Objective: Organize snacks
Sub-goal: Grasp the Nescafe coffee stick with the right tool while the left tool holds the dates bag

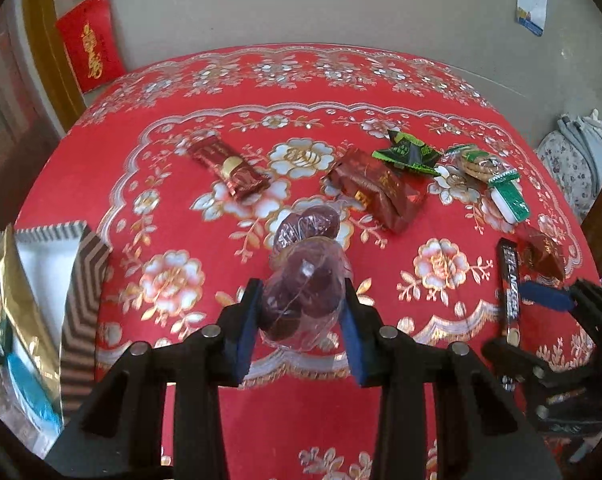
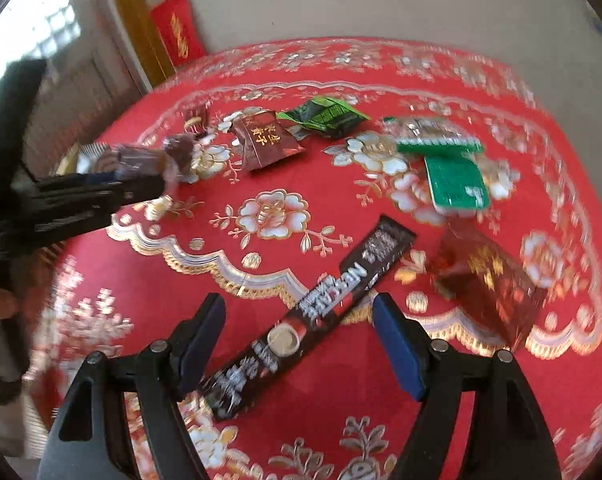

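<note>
My left gripper (image 1: 301, 300) is shut on a clear bag of dark red dates (image 1: 297, 276), with both blue pads pressing its sides; the bag hangs a little above the red floral tablecloth (image 1: 173, 208). The right wrist view shows this gripper (image 2: 149, 176) and the bag of dates (image 2: 141, 160) at the far left. My right gripper (image 2: 299, 304) stands open just above a black coffee stick (image 2: 365, 268) that lies slantwise between its fingers, untouched. The left wrist view has the right gripper (image 1: 521, 320) and the coffee stick (image 1: 508, 276) at the right edge.
A striped box (image 1: 85, 264) at the left table edge holds a gold packet (image 1: 21, 300). Loose snacks lie further back: a maroon bar (image 1: 229, 172), a dark red pouch (image 1: 377, 188), a green-black wrapper (image 1: 407, 152), a biscuit pack (image 1: 481, 164), a green-white pack (image 1: 507, 200), a red-brown pouch (image 2: 489, 280).
</note>
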Available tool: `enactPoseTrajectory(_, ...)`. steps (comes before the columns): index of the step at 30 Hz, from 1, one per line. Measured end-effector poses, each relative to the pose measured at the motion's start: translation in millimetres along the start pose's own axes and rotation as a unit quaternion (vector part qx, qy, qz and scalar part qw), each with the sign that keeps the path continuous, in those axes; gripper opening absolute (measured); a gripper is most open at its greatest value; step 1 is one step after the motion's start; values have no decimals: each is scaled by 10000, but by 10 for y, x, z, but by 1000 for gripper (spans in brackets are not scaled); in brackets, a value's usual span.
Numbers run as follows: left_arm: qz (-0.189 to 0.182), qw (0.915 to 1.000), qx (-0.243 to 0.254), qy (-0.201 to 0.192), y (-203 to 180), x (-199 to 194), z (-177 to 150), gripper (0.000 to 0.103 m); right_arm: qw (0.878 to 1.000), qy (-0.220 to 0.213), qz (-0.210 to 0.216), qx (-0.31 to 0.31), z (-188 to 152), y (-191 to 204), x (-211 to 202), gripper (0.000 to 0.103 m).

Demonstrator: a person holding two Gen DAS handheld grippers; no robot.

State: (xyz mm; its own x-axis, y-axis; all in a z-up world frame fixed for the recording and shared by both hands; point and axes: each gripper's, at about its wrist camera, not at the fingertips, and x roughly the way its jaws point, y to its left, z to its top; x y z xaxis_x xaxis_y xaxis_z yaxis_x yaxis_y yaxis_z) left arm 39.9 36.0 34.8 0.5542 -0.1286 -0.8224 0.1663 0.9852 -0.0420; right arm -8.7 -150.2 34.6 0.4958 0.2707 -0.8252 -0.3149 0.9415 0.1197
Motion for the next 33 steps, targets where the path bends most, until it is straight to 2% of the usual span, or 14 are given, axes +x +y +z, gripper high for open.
enactPoseTrajectory(3,7,10000,-29,-34,47,-72,-71,39,9989,12,-289,-372,55,99,77,74)
enactPoseTrajectory(5,-16,10000,-52,-46,77,-110,-102,39,9971,17,-366,-666,79,165,111,66)
enactPoseTrajectory(7,-52,9999,-63,-64,95,-143,-126,39,9945,32,-176,-1031,123,221,128,51)
enactPoseTrajectory(9,-82,9999,-48,-89,103,-185,-146,39,9920,103,-69,-1257,136,253,127,46)
enactPoseTrajectory(15,-168,9998,-68,-129,117,-265,-198,39,9929,239,15,-1165,114,138,98,45)
enactPoseTrajectory(19,-228,9996,-83,-161,114,-317,-244,39,9895,417,234,-1365,54,127,50,44)
enactPoseTrajectory(20,-240,9995,-96,-166,108,-330,-258,39,9887,443,264,-1406,57,123,50,43)
enactPoseTrajectory(22,-257,9995,-92,-176,91,-350,-278,39,9878,476,223,-1463,66,123,54,28)
enactPoseTrajectory(25,-225,9995,-69,-221,63,-396,-315,39,9874,485,335,-1472,39,84,23,21)
enactPoseTrajectory(33,-237,9995,-51,-194,-21,-415,-410,39,9924,162,621,-1049,-65,48,-104,20)
